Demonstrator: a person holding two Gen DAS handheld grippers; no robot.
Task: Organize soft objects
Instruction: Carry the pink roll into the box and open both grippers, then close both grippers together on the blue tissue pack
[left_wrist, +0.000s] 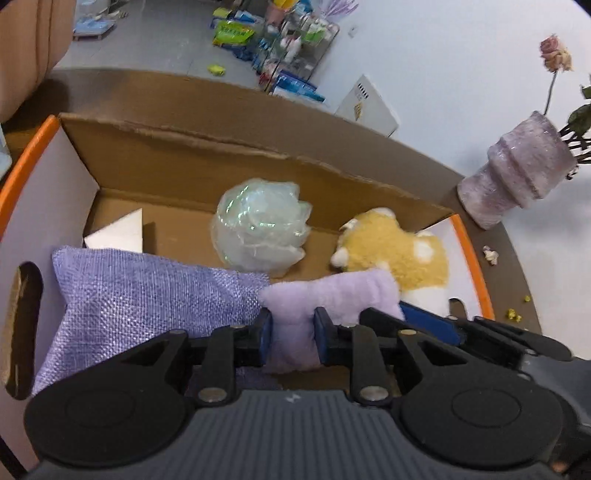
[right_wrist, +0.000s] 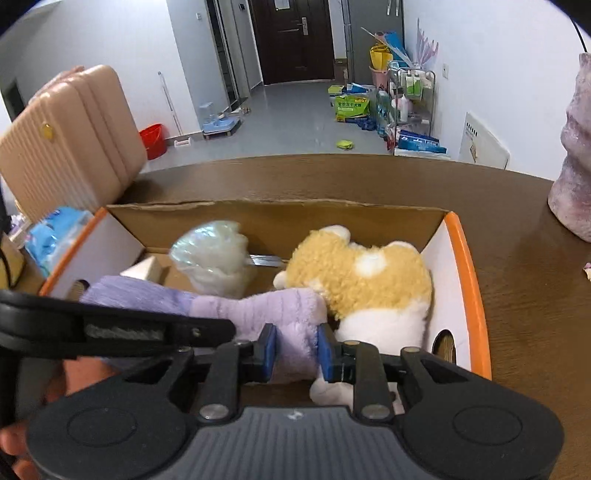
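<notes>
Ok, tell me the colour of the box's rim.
Orange rim, clearest in the right wrist view.

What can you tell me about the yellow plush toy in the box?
The yellow plush toy is fuzzy, curly-piled and tan-yellow with white patches and a white underside. It lies on its side in the right end of the cardboard box, against the orange-edged wall. The lilac plush cloth overlaps its near side.
</notes>
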